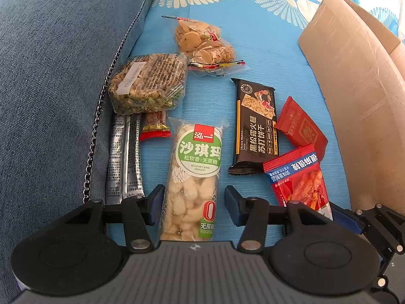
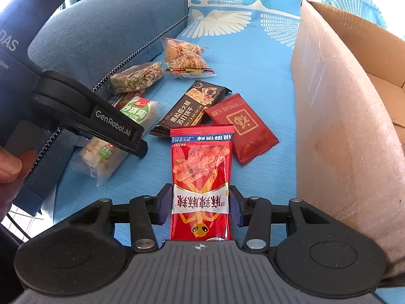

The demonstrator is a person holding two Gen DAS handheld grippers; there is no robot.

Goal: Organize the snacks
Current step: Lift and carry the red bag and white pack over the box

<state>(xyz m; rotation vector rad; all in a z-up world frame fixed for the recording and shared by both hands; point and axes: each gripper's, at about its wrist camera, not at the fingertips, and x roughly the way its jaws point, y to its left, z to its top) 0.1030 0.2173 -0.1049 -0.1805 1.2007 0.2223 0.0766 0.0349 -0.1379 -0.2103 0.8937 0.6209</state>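
Snack packets lie on a blue patterned cushion. My left gripper (image 1: pixel 194 206) is open with its fingers on either side of a clear green-labelled sachima pack (image 1: pixel 193 177), which lies flat. My right gripper (image 2: pixel 200 206) has its pads touching both edges of a red spicy snack packet (image 2: pixel 202 177); it looks shut on the packet. That packet also shows in the left wrist view (image 1: pixel 298 177). A black cracker pack (image 1: pixel 255 126), a dark red sachet (image 1: pixel 301 126), a cookie bag (image 1: pixel 205 43), a nut bar (image 1: pixel 146 83) and silver sticks (image 1: pixel 124 159) lie around.
An open cardboard box (image 2: pixel 336 116) stands at the right, also in the left wrist view (image 1: pixel 354 81). A blue sofa backrest (image 1: pixel 55 76) rises on the left. The left gripper's body (image 2: pixel 88 111) crosses the right wrist view above the sachima.
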